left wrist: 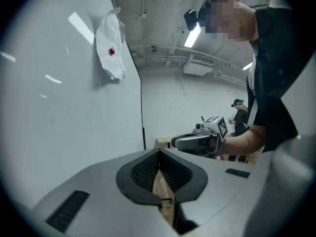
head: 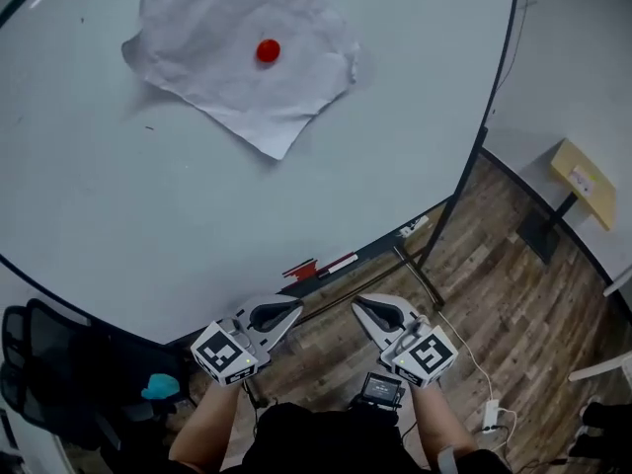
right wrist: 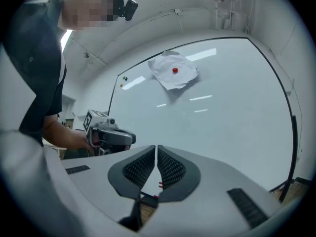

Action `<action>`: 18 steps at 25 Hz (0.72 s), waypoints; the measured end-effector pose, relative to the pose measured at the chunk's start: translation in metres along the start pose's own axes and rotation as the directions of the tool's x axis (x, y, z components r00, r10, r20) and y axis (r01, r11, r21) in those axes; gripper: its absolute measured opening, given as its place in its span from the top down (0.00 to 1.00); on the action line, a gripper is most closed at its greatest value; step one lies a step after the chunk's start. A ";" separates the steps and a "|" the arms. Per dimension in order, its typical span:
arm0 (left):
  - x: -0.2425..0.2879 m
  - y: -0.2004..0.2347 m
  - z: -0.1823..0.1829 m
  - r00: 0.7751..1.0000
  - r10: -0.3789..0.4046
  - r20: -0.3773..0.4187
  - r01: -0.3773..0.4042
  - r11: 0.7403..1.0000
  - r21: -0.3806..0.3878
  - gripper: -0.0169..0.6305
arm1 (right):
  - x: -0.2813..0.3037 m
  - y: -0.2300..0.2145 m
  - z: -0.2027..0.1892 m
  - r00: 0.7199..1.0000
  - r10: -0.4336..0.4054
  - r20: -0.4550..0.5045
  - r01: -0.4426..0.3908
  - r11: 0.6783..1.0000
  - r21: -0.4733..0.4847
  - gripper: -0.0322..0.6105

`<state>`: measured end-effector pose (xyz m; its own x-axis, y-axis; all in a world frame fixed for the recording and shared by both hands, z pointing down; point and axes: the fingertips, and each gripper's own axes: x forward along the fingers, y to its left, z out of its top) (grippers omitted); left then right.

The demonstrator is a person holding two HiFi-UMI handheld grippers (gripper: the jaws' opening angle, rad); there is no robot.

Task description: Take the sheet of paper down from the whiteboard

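1. A room with a wood-plank floor is shown. A large whiteboard on a stand is taken as the landmark for what follows.
2. Nearest, just in front of the whiteboard's lower edge, the left gripper and the right gripper are held side by side and pointed toward the board. The jaws of each are seen pressed together, with nothing between them.
3. On the whiteboard's bottom ledge, small red and white items are laid; they are probably markers.
4. High on the whiteboard, well apart from both grippers, the sheet of paper is pinned by a single red magnet near its middle. The sheet is crumpled and turned so that one corner hangs downward.
5. The sheet is judged to be very light, thin and limp, and easily torn. Its creases give it a little spring, so its lower edge is seen curling slightly off the whiteboard in the left gripper view.
6. A hold is best taken on that lifted lower corner or on a free side edge, away from the magnet, once a pair of jaws has been opened.
7. A tear is to be expected if the sheet is dragged out from under the magnet. The magnet is better lifted off the whiteboard by the other gripper while the corner is held.
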<state>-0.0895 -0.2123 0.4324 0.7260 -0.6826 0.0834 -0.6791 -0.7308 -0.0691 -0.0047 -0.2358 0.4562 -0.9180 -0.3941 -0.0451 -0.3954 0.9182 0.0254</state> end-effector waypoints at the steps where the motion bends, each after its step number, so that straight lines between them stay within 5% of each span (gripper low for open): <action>1: 0.001 0.009 0.010 1.000 0.021 -0.005 -0.021 0.999 0.037 0.95 | 0.007 -0.011 0.007 1.000 -0.001 0.006 0.001 1.000 -0.017 0.91; 4: 0.004 0.032 0.055 0.999 0.051 -0.006 -0.049 0.980 0.194 0.95 | 0.029 -0.041 0.043 0.999 -0.016 0.051 0.019 0.998 -0.060 0.91; 8: 0.009 0.057 0.121 0.996 0.061 -0.067 -0.028 0.908 0.417 0.95 | 0.057 -0.076 0.118 0.983 -0.074 0.166 0.096 0.988 -0.125 0.91; 10: 0.010 0.064 0.157 0.991 0.092 -0.096 -0.026 0.842 0.538 0.95 | 0.065 -0.086 0.157 0.966 -0.087 0.242 0.121 0.984 -0.133 0.91; 14: 0.013 0.081 0.229 0.975 0.220 -0.039 -0.114 0.638 0.761 0.95 | 0.074 -0.097 0.219 0.934 -0.051 0.355 0.099 0.988 -0.119 0.75; 18: 0.024 0.112 0.273 0.938 0.346 -0.032 -0.159 0.511 0.845 0.95 | 0.082 -0.118 0.252 0.915 -0.114 0.386 0.193 0.966 -0.172 0.75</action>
<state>-0.1188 -0.3127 0.1551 0.4427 -0.8925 0.0863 -0.3716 -0.2702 -0.8882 -0.0258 -0.3658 0.1974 -0.7830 -0.4497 -0.4298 -0.5646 0.8038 0.1876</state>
